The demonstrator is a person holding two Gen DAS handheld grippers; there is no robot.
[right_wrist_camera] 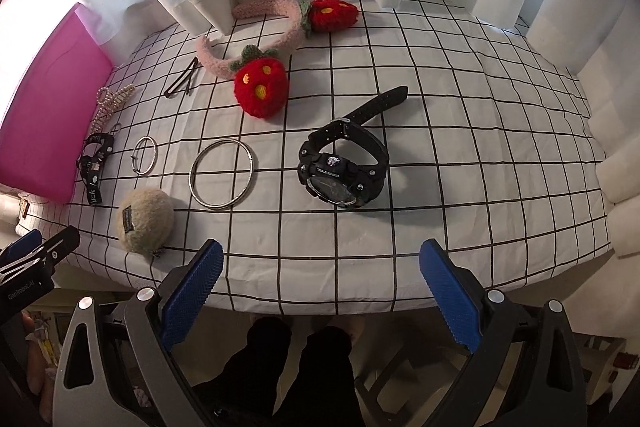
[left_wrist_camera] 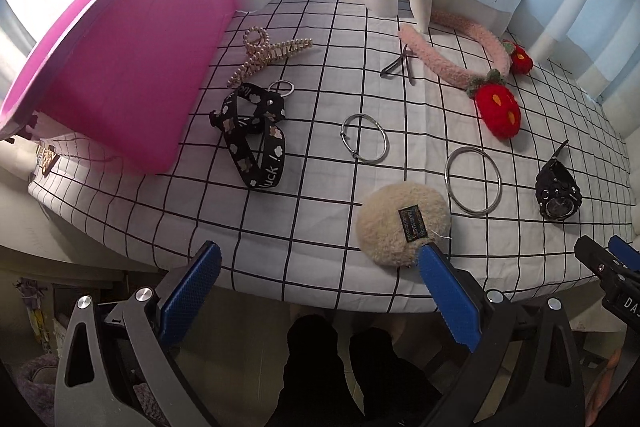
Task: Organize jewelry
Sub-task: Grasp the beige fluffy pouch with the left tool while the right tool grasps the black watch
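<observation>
Lying on the checked cloth (right_wrist_camera: 440,163) ahead of the right gripper (right_wrist_camera: 320,259): watch (right_wrist_camera: 344,163), bangle (right_wrist_camera: 222,173) and strawberry headband (right_wrist_camera: 264,39), with puff (left_wrist_camera: 402,225) touching one pad of the left gripper (left_wrist_camera: 320,263), both held low at the near edge, jaws wide apart, empty.

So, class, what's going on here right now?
A person holds a gripper in each hand over a checked table, ready to sort jewelry. The left gripper and right gripper are both open and hold nothing. The black watch, large bangle, fluffy hair clip and strawberry headband lie loose on the cloth; the pink box waits at the left.
</observation>
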